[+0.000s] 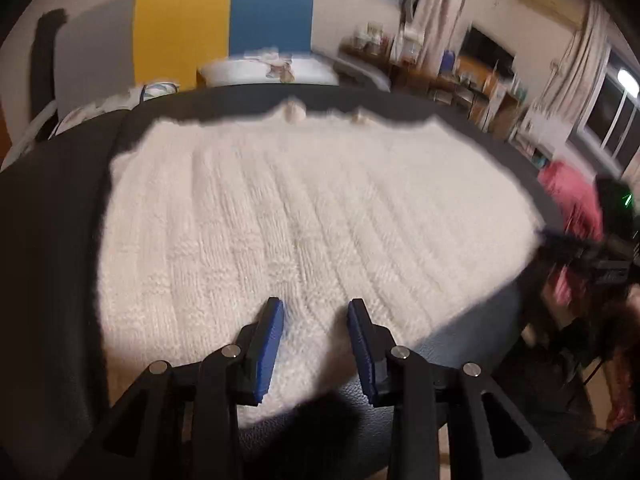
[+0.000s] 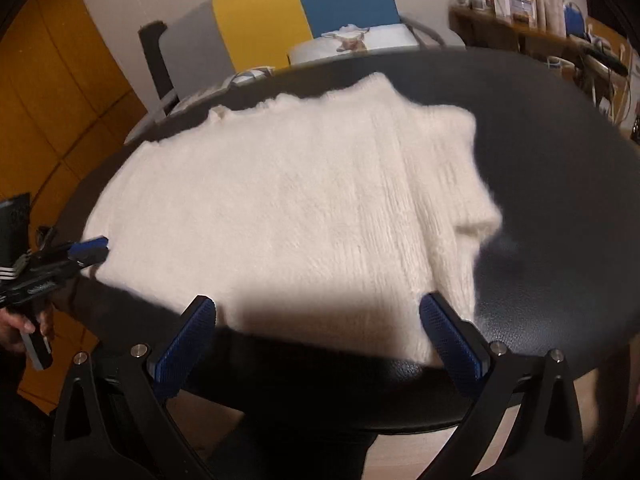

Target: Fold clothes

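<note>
Your left gripper (image 1: pixel 316 308) has its fingers parted over the knit's (image 1: pixel 304 216) near hem, gripping nothing. Right gripper (image 2: pixel 318 308) is spread wide, also empty, straddling the near edge. Knit lies flat ahead of both, so hems are reachable. Dark table (image 2: pixel 540 184) beneath; beyond, a yellow-blue panel (image 1: pixel 224 24), shelves and windows.

Fluffy white knit on a dark, leather-like counter.
The white garment (image 2: pixel 304 208) is fuzzy ribbed knit cloth; the counter (image 2: pixel 560 208) looks black, pebbled, faintly glossy. Each hand-held gripper has matt black plastic arms, shiny metal pins, and blue textured pads (image 1: pixel 269 350).
</note>
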Demonstrator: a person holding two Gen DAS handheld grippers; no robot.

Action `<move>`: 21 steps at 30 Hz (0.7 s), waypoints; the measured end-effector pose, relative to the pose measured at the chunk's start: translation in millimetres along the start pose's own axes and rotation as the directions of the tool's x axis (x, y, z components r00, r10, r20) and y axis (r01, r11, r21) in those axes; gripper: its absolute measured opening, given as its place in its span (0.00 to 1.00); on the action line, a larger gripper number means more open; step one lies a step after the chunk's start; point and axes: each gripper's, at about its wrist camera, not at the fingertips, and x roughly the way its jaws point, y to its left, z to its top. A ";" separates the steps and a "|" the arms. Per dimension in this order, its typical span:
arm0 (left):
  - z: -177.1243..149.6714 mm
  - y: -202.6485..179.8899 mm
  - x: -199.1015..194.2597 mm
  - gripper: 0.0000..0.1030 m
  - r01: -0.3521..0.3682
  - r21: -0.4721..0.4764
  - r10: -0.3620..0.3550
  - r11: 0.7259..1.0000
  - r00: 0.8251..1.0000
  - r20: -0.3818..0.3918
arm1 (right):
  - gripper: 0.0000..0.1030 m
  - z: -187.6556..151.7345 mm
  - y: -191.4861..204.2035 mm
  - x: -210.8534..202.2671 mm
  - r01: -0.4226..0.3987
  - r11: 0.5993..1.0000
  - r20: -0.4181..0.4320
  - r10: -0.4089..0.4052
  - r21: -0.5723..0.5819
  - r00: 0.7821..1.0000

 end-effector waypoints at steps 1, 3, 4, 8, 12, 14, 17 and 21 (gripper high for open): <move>1.3 1.7 1.2 0.33 0.004 -0.014 -0.004 1.000 1.000 -0.006 | 1.00 0.7 0.9 -1.2 -0.011 1.000 -0.004 0.011 0.005 1.000; 5.6 3.7 2.0 0.33 0.014 -0.035 -0.014 0.999 1.000 -0.008 | 1.00 4.6 -4.4 -12.2 -0.069 0.996 0.015 0.068 0.053 0.998; 10.9 2.1 -0.5 0.33 0.020 -0.032 -0.020 0.999 1.000 0.008 | 1.00 5.5 -8.7 -20.1 -0.089 0.993 0.043 0.086 0.078 0.995; 24.4 -9.9 5.4 0.34 0.051 0.017 -0.051 0.999 0.998 0.030 | 1.00 5.7 -32.3 -55.3 -0.192 0.967 0.146 0.168 0.168 0.975; 22.3 -17.9 47.9 0.33 -0.030 0.050 0.035 0.998 0.994 -0.101 | 1.00 2.7 -29.5 -61.2 -0.254 0.955 0.170 0.228 0.150 0.959; 31.8 -20.4 45.9 0.35 0.021 0.014 -0.019 1.000 0.995 -0.094 | 1.00 5.3 -27.0 -52.1 -0.298 0.940 0.176 0.269 0.164 0.947; 46.8 -26.2 44.5 0.35 0.099 -0.024 -0.100 0.995 0.992 -0.075 | 1.00 10.5 -23.5 -21.9 -0.269 0.947 0.093 0.256 0.177 0.962; 74.9 -67.7 61.7 0.35 0.208 0.090 -0.204 0.974 0.977 -0.061 | 1.00 13.9 -20.3 -7.9 -0.242 0.960 0.004 0.244 0.139 0.970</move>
